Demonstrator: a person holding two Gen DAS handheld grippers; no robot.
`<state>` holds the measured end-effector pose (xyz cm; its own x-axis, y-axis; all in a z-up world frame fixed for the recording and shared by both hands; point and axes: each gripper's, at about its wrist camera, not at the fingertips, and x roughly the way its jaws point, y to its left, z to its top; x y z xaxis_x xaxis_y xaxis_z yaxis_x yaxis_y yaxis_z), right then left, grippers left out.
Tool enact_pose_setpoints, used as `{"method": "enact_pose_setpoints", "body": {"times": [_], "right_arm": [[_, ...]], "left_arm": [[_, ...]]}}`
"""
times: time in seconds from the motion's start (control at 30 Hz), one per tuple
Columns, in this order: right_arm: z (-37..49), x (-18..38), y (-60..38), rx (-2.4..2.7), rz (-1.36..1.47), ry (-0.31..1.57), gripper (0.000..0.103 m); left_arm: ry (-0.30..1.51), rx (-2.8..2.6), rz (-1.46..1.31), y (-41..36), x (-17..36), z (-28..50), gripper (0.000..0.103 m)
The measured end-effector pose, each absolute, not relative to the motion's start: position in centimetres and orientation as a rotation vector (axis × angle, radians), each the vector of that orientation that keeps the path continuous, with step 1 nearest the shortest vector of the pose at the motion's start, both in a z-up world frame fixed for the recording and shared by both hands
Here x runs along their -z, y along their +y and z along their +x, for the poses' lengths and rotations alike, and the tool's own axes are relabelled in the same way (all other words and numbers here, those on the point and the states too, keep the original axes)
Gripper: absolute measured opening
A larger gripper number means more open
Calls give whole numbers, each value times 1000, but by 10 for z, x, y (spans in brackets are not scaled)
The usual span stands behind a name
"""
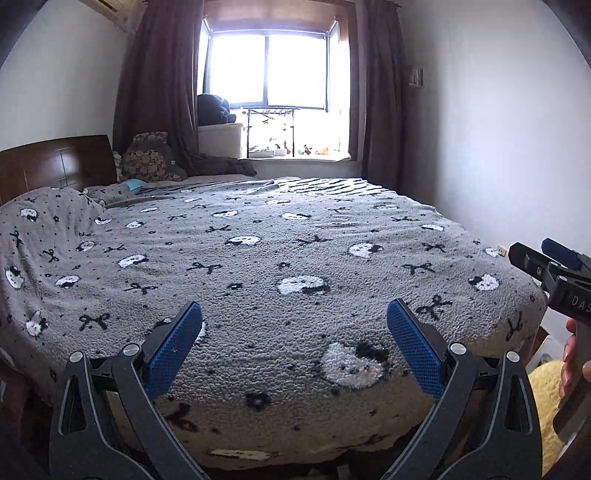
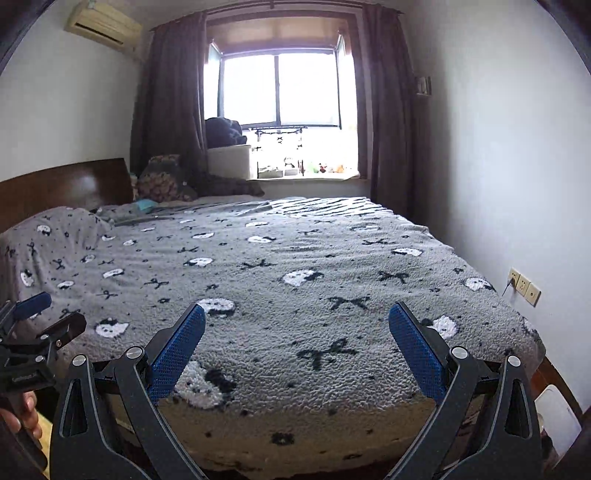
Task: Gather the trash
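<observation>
- We saw a wide bed under a grey fleece blanket patterned with white cat faces and black bows.
- A dark wooden headboard stood against the left white wall.
- Brown curtains framed a bright, overexposed window; small items on its sill were too blurred to tell.
- An air conditioner hung high on the left.
- Wall sockets sat on the right wall.
</observation>
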<state>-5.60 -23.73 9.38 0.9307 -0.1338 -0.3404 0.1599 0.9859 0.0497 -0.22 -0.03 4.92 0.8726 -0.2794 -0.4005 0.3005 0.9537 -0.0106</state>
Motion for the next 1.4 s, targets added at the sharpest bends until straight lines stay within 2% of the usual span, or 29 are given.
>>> {"method": "enact_pose_setpoints", "body": {"times": [1.4], "right_arm": [[-52, -82, -223, 121, 75, 368, 99]], "left_arm": [[411, 267, 30, 11, -44, -1, 95]]}}
